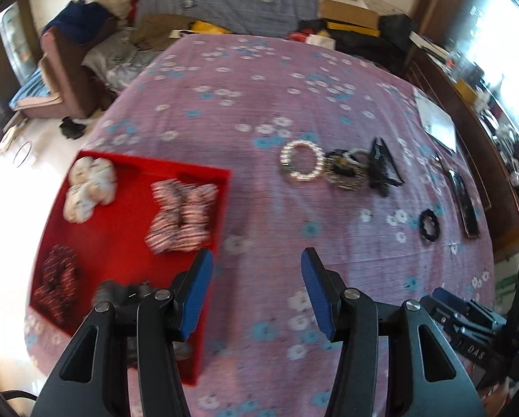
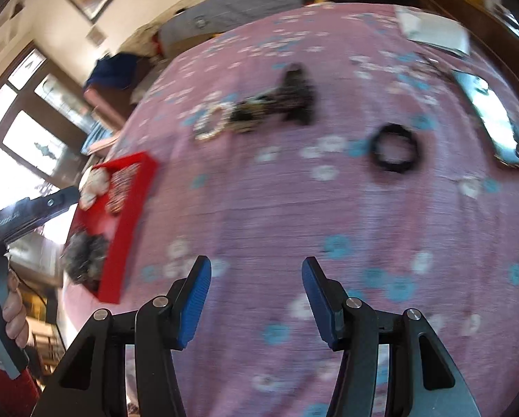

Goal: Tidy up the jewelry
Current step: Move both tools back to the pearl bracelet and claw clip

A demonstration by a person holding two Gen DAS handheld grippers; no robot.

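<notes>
Hovering with fingers apart and empty, the left gripper and right gripper face loose bracelets lying outside the red tray, presumably awaiting sorting.

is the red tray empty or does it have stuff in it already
Not empty. The red tray holds a white scrunchie pile, a striped pile, a dark red one and a grey one.

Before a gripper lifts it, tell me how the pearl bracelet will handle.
The pearl bracelet lies as a flat ring of round beads, so it probably droops where pinched. Its glossy beads may slip between the pads. Being a thin open loop, it looks light.
</notes>
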